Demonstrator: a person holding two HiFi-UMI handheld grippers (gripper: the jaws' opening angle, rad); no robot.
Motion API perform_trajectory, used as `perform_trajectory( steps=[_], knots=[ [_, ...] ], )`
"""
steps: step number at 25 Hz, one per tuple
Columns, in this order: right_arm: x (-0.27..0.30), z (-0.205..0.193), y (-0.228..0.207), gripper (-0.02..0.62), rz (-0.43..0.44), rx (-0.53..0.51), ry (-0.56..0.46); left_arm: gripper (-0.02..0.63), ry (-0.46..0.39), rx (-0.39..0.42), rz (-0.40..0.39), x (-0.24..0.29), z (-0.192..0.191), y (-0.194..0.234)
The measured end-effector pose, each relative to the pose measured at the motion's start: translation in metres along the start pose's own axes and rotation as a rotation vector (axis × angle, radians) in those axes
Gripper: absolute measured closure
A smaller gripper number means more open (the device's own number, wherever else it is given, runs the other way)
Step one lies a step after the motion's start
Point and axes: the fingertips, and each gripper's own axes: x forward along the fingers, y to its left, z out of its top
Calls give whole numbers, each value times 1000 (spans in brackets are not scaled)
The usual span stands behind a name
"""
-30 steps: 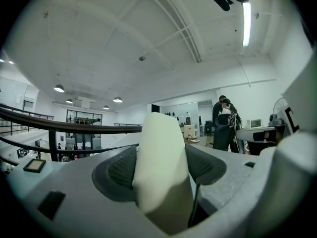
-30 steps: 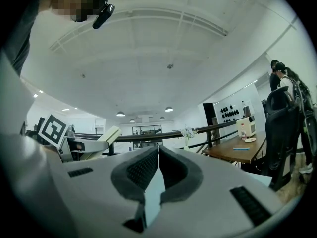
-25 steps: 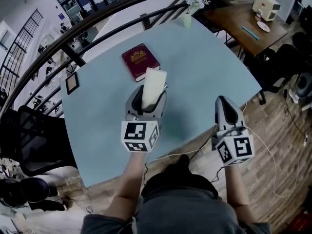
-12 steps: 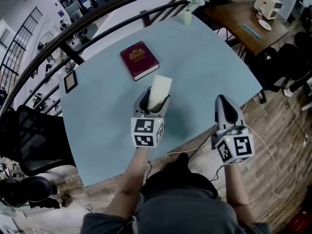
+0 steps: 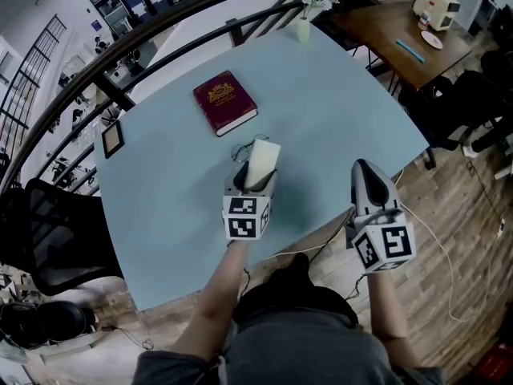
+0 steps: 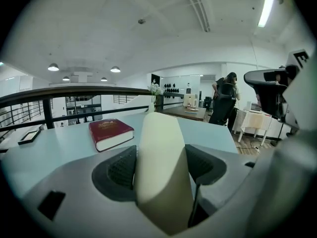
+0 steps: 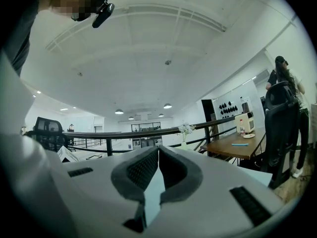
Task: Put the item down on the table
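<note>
A cream, rounded case point(image 5: 260, 164) point(image 6: 161, 170) stands up out of my left gripper point(image 5: 254, 172) point(image 6: 161, 168), whose jaws are shut on it, low over the middle of the light-blue table point(image 5: 337, 111). A pair of thin wire glasses point(image 5: 244, 148) lies on the table just beyond the case. My right gripper point(image 5: 370, 181) point(image 7: 156, 168) hangs at the table's near right edge, jaws shut with nothing between them.
A dark red book point(image 5: 224, 102) point(image 6: 110, 133) lies on the table beyond my left gripper. A small vase of flowers point(image 5: 305, 5) stands at the far edge. A framed picture point(image 5: 111, 139) lies at the left edge by the black railing point(image 5: 120, 42). A wooden desk point(image 5: 409, 38) stands at the right.
My left gripper has carried the cream case down and slightly right, closer to the table surface. The right gripper has stayed where it was.
</note>
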Motion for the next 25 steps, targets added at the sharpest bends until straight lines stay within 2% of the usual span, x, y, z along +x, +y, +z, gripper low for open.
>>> perform_trajectory(
  steps=[18,25],
  knots=[
    [1,-4,-7,592,-11,0,7,297,188,0,0,33,-69,1],
    [6,-3,-8,592,-12,2,9,296,240,-5,0,38,-83,4]
  ],
)
